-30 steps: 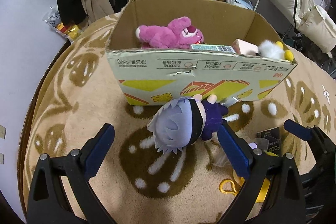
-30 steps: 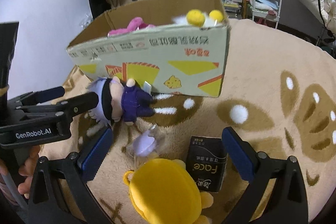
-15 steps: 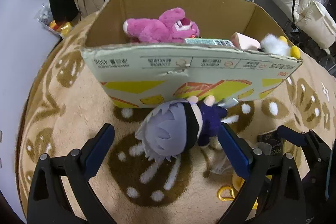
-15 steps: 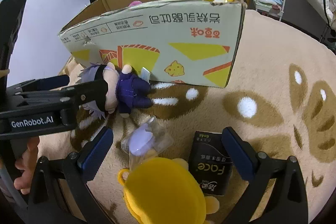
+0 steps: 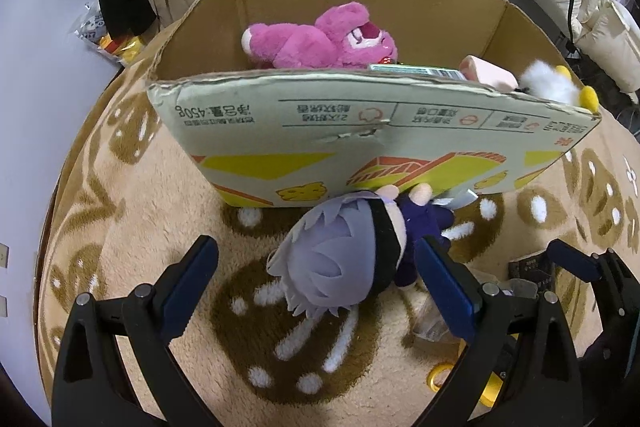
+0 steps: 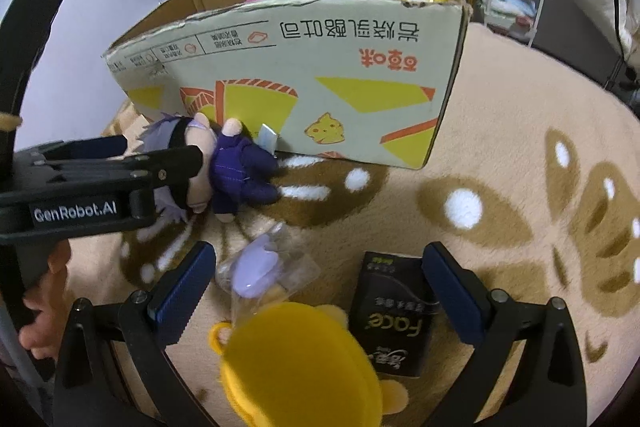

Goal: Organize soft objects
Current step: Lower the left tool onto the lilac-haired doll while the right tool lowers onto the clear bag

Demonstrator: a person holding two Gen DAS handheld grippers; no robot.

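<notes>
Soft toys, a cardboard box and two opened claws on a patterned rug.

A doll (image 5: 344, 259) with grey hair and dark blue clothes is laid on the rug (image 5: 132, 211), touching the foot of the cardboard box (image 5: 360, 131); it is framed between the fingers of the left claw (image 5: 316, 287), which are spread wide and clamped on nothing. Inside the box are seen a pink plush bear (image 5: 320, 41) and, in the right corner, a white and yellow plush (image 5: 556, 89). The right claw (image 6: 316, 291) is likewise held apart, with a yellow plush (image 6: 300, 363), a clear packet (image 6: 264, 271) and a black carton (image 6: 394, 315) lying between its fingers.
</notes>
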